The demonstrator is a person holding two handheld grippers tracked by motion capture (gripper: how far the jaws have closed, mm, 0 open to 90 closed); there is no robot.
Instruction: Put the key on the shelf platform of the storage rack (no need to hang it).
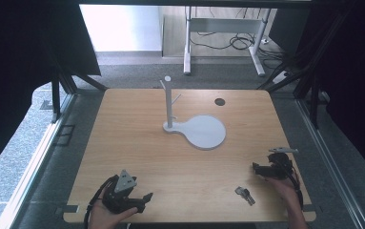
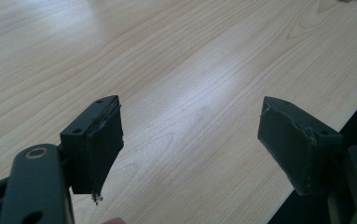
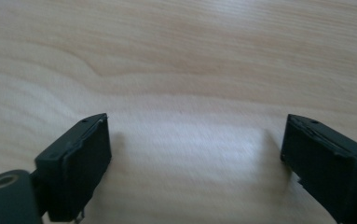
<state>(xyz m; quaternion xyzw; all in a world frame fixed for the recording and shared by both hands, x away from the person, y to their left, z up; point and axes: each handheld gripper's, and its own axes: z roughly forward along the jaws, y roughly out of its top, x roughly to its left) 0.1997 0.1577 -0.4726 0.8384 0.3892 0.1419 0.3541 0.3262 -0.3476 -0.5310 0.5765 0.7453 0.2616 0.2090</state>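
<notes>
Left gripper (image 2: 190,140) hovering low over a pale wooden table (image 2: 176,60), jaws spread wide with bare wood grain between them. Black pads (image 2: 104,149) worn and frayed along the edges. Table edge running diagonally at lower right, dark beyond it; soft light patch across the wood.
</notes>
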